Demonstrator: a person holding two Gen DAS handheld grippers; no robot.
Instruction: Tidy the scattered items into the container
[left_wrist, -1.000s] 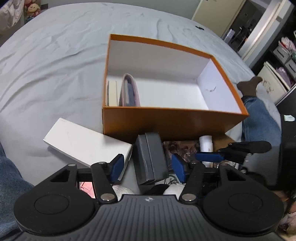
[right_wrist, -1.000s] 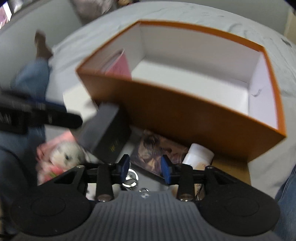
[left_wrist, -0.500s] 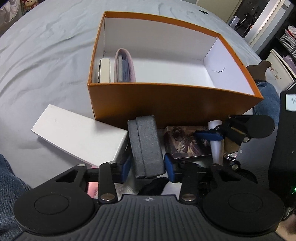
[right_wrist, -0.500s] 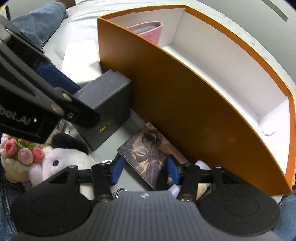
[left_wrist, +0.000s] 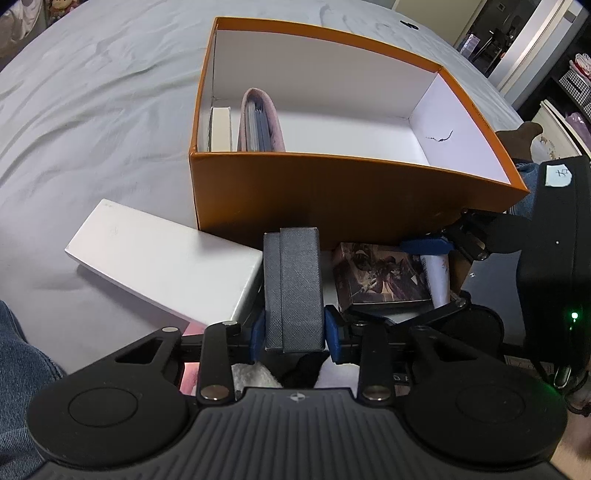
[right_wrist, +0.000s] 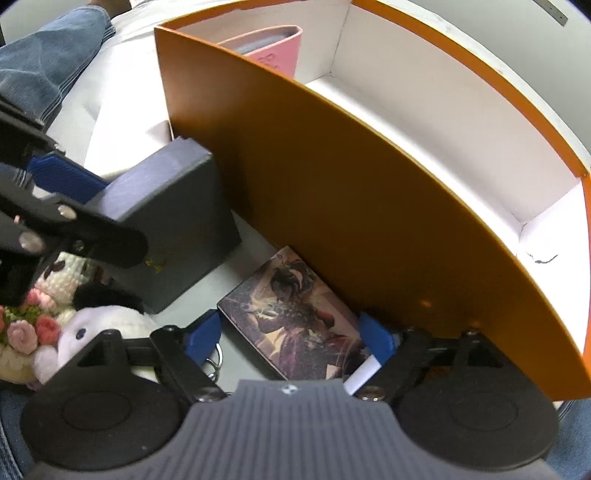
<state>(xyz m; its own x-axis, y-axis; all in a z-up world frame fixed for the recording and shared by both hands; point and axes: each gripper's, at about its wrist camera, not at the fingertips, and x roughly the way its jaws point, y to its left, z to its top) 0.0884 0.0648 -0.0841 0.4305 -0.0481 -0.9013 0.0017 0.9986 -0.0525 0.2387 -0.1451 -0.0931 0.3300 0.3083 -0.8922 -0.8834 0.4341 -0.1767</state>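
**Grey case gripped; card box straddled**

Grey case (left_wrist: 291, 288) stands on edge on the bed (left_wrist: 92, 92), just in front of the orange box (left_wrist: 332, 192), with its base between the blue pads of the left claw (left_wrist: 291, 334). The jaws have just been closing and both pads press on the sides of the case. A white box (left_wrist: 162, 254) lies flat to the left of the case, touching the orange box's corner. Inside the orange box, a cream item (left_wrist: 220, 127) and a pink pouch (left_wrist: 260, 125) stand against the left wall.

To the right, the card box (right_wrist: 295, 317) lies flat against the orange wall. The right claw (right_wrist: 291, 338) has just been opening; its jaws are spread wide, one pad on each side of the card box, neither clearly pressing. A white plush (right_wrist: 99, 328) lies left of this claw.
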